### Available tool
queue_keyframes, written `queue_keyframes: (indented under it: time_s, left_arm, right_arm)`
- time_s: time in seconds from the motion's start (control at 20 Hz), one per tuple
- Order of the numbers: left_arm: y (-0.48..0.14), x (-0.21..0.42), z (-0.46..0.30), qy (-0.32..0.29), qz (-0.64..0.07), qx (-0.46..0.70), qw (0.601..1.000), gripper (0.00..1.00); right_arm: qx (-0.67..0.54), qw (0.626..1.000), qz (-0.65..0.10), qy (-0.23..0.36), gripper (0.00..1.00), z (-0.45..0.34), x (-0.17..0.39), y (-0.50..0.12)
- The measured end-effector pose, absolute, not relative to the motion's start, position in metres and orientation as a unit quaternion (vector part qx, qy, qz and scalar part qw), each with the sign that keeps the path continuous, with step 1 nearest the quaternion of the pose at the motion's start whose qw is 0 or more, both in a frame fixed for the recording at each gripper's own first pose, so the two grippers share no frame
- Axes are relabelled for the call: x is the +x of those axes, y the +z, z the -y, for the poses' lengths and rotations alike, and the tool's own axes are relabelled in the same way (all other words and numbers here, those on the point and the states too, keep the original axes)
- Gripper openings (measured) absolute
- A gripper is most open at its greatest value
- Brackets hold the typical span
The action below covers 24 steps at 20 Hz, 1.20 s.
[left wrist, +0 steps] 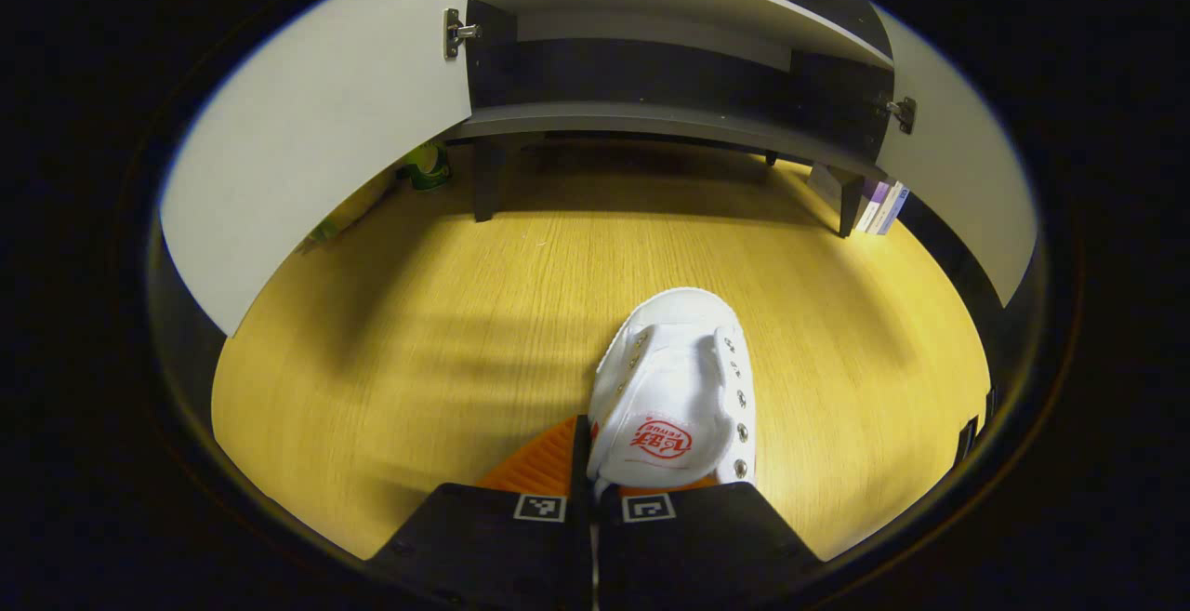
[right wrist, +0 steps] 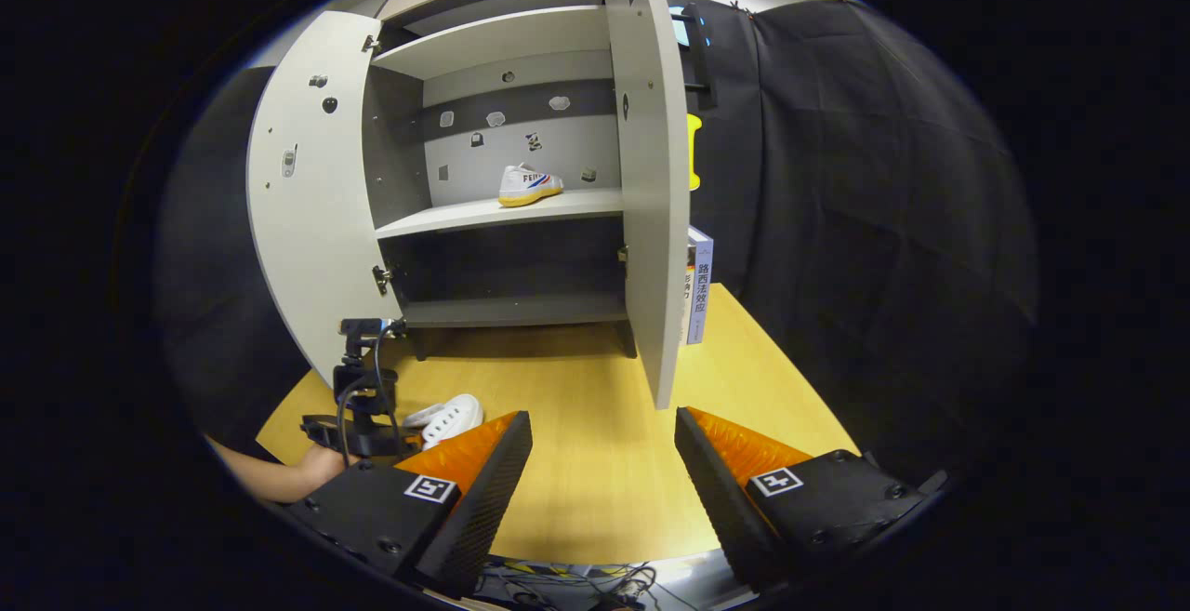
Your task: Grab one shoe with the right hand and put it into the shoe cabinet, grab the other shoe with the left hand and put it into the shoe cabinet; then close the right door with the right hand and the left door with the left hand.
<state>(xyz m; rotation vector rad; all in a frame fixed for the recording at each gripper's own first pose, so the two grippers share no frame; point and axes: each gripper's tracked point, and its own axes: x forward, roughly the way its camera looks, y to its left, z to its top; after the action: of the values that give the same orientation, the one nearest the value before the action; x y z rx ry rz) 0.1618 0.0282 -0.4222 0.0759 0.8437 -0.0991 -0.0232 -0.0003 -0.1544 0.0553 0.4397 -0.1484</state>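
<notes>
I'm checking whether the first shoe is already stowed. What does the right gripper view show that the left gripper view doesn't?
Right gripper view: a white shoe with a yellow sole on the middle shelf of the shoe cabinet, and the open right gripper with nothing between its fingers.
Left gripper view: the left gripper pinching the second white shoe at its back end, and a green container by a cabinet leg.
Both: the cabinet with both doors open, the wooden table, and books beside the cabinet.
</notes>
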Motion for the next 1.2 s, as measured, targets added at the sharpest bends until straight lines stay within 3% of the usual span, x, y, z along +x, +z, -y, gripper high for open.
queue_keyframes:
  time_s: [0.3,0.75,1.0,1.2]
  left_arm:
    - [-0.388,0.161,-0.026,-0.066,-0.399,0.060,0.912,0.05]
    - [-0.190,0.178,-0.010,-0.067,-0.307,0.025,0.949,0.05]
    - [-0.094,0.232,0.014,-0.075,-0.280,0.025,0.957,0.05]
    - [-0.039,0.308,0.018,-0.043,-0.241,0.012,0.970,0.05]
  right_arm:
    - [0.051,0.971,-0.220,-0.082,0.99,0.039,-0.025,-0.164]
    - [0.055,0.976,-0.186,-0.097,0.99,0.096,-0.013,-0.144]
    - [0.061,0.980,-0.164,-0.098,0.99,0.130,0.005,-0.132]
    - [0.071,0.982,-0.145,-0.097,0.99,0.156,0.013,-0.127]
